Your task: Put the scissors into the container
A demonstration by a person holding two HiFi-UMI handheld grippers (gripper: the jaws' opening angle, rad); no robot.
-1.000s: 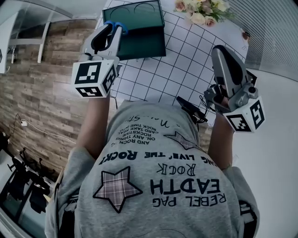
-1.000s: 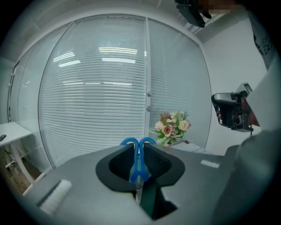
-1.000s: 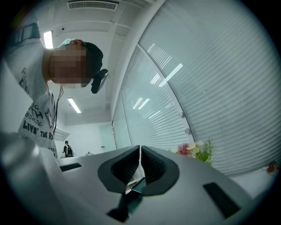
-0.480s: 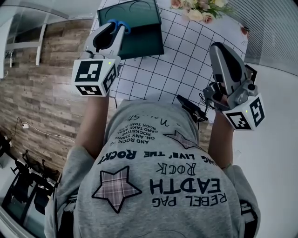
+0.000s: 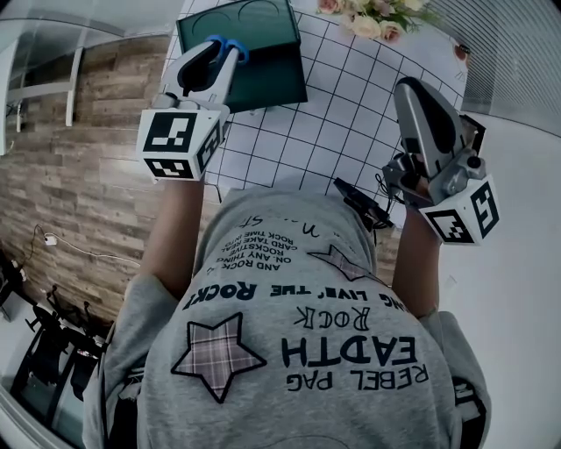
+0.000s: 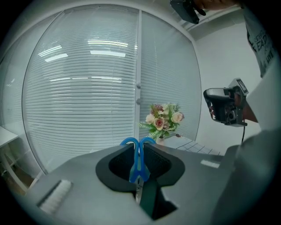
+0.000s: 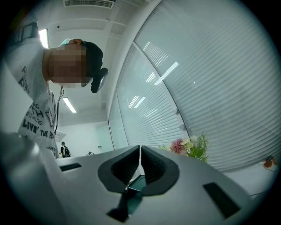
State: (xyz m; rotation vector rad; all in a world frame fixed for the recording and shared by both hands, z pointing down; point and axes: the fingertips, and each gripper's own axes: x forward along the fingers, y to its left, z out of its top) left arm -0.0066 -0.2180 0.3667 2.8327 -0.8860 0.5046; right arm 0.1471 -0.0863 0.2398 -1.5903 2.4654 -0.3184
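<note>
In the upper left of the head view, the left gripper (image 5: 213,60) pinches the scissors (image 5: 228,46), whose blue handle loops stick out past the jaw tips over the near left edge of the dark green container (image 5: 267,74) on the grid-patterned table (image 5: 342,131). Its own view shows the jaws clamped on the scissors (image 6: 138,159). At the right, the right gripper (image 5: 414,95) has its jaws pressed together on nothing, near the flowers (image 5: 372,19).
</note>
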